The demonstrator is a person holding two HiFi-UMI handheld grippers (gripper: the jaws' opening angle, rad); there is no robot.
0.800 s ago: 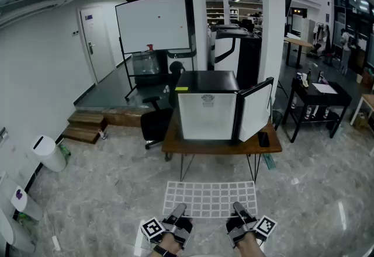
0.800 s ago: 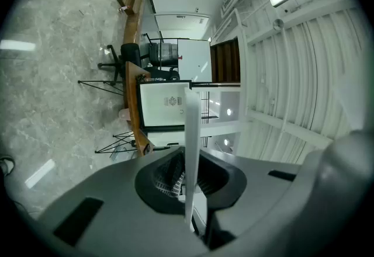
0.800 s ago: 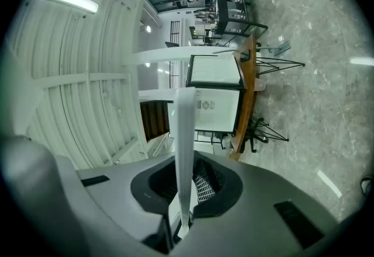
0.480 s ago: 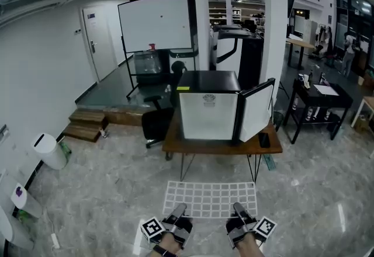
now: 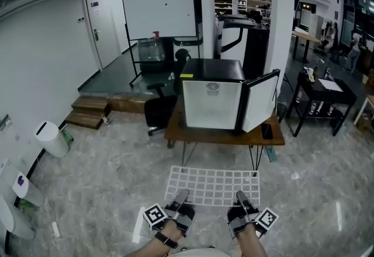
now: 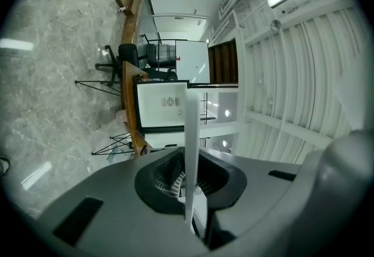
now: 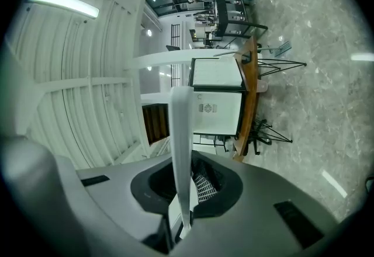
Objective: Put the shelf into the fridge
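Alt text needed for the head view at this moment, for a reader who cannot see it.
Seen from above, the left gripper and right gripper each clamp the near edge of a white wire shelf held flat over a marbled floor. Ahead stands a small fridge with its door swung open to the right, on a wooden table.

Left hand-held gripper [image 5: 180,195] and right hand-held gripper [image 5: 240,195] side by side, jaws tight on shelf [image 5: 213,184].

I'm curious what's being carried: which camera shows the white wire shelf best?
The head view: the white wire shelf shows its whole grid, held at its near edge by the left gripper and right gripper. Each gripper view shows it only edge-on, a thin white strip between the jaws.
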